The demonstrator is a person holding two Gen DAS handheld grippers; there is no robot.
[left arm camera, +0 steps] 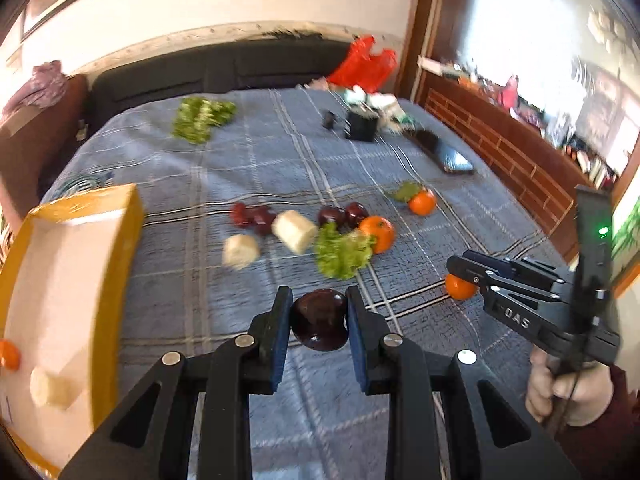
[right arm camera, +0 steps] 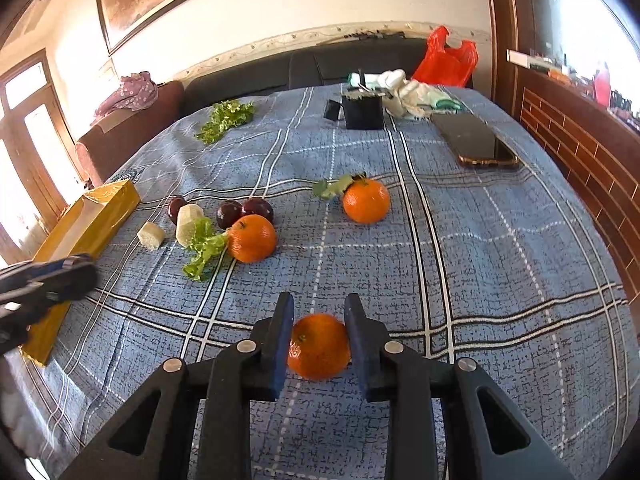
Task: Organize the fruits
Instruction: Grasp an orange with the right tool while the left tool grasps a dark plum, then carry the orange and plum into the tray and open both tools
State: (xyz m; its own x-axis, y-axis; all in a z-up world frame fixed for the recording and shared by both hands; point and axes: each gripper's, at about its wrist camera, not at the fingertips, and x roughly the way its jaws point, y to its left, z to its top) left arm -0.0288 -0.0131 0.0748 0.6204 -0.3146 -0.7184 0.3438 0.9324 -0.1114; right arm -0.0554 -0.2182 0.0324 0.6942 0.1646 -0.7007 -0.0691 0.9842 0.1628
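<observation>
Left wrist, jaws clamped on seemingly a plum, right jaws clamped on orange

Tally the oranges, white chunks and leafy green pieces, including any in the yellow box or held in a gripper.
Oranges: 4
White chunks: 3
Leafy green pieces: 3
Total: 10

Two fisheye wrist views look steeply down along their jaws, close above a blue plaid bed, facing its dark headboard. Both share the scattered produce, yellow box and red bag.
</observation>
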